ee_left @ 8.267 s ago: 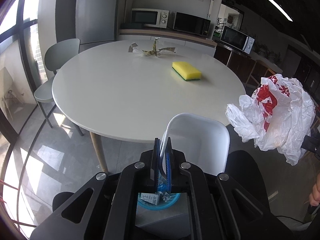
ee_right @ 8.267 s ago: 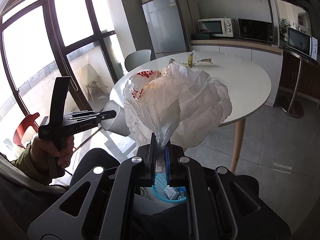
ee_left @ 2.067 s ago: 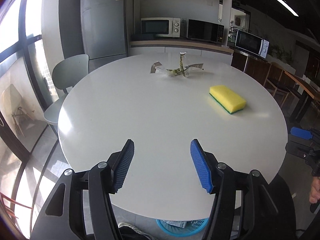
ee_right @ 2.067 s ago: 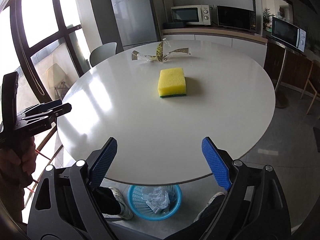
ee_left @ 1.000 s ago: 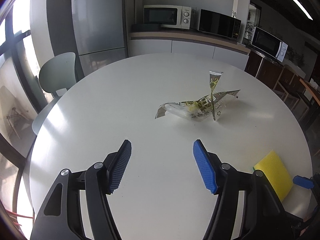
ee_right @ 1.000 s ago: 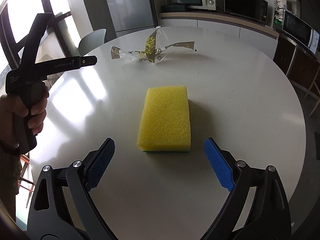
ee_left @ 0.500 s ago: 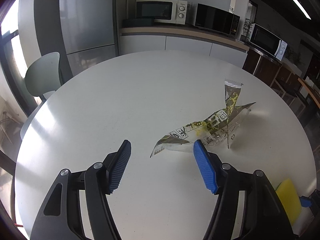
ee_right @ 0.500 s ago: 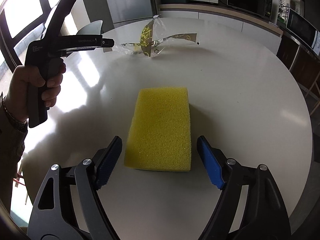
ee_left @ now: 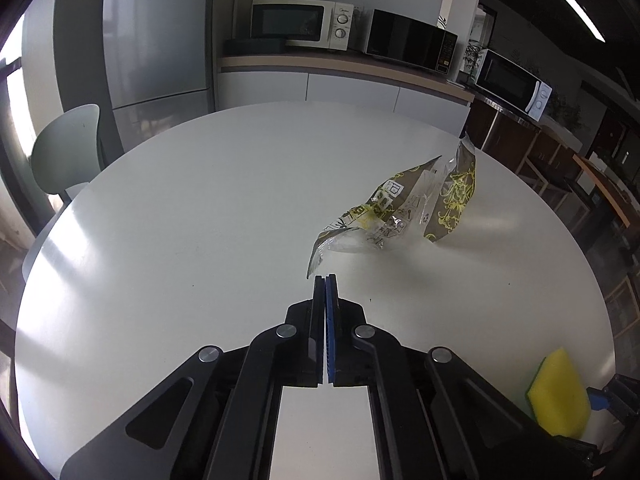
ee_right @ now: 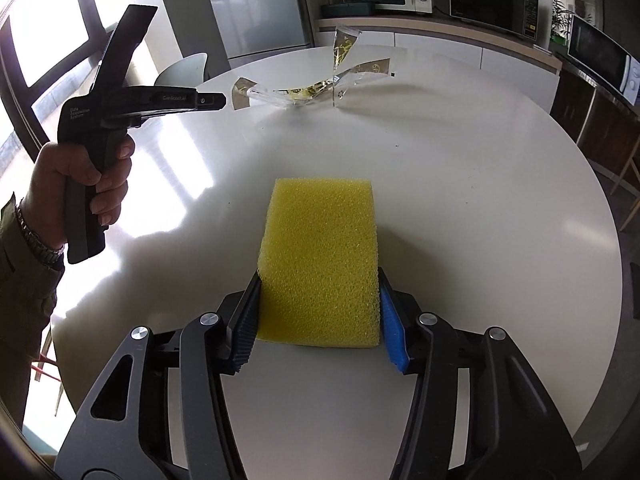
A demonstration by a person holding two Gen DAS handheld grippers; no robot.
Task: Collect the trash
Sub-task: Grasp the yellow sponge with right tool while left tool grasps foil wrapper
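The round white tabletop (ee_left: 200,220) carries two things. A yellow sponge (ee_right: 320,264) lies near its right edge, long axis in line with the right tongs (ee_right: 320,320), whose jaws are closing on its near end, pads at its flanks. The crumpled clear wrapper (ee_left: 392,216) lies toward the far edge, stretched away to the right of the left tongs (ee_left: 325,280), the nearer pair. Their jaws are together, the tips just short of the wrapper's near corner; whether they pinch it I cannot tell.
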